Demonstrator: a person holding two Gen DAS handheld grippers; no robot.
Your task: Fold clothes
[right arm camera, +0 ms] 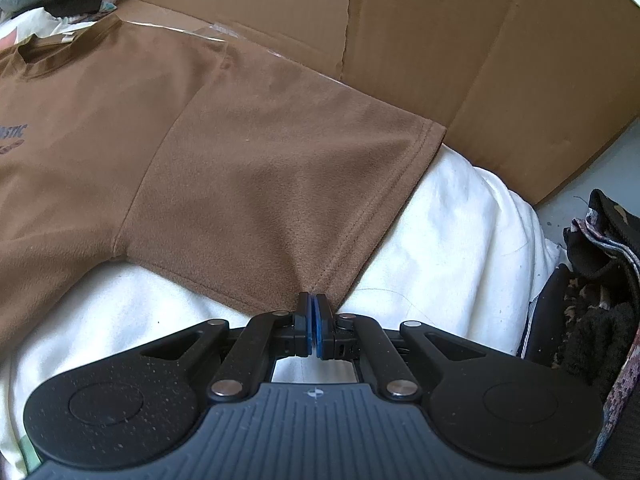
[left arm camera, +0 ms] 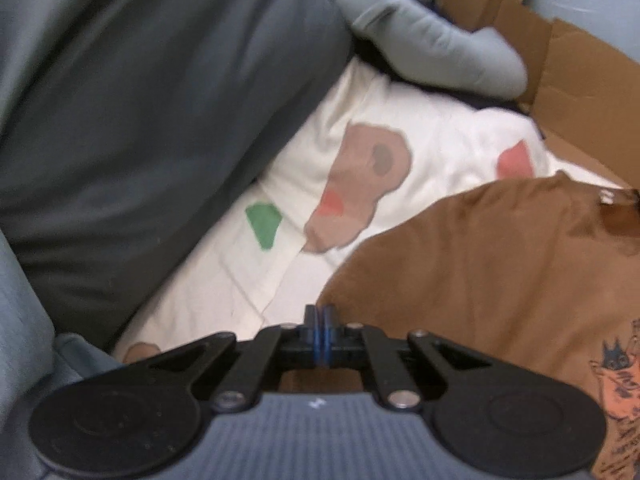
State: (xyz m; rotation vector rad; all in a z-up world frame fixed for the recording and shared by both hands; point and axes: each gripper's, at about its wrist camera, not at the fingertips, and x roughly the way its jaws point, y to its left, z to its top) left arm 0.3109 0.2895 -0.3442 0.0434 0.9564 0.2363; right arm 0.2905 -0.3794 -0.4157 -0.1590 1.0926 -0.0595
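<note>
One brown shirt (right arm camera: 224,152) spread flat on a white sheet (right arm camera: 440,232), cardboard (right arm camera: 460,52) behind | right tongs (right arm camera: 315,322) pinch sleeve hem corner | left tongs (left arm camera: 320,328) pressed together at shirt's edge, seemingly nipping it, view blurred | grey cloth (left arm camera: 140,100) lies left of sheet.

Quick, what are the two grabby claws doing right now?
Left gripper: shut on the brown T-shirt, at its edge.
Right gripper: shut on the brown T-shirt's sleeve hem.
</note>
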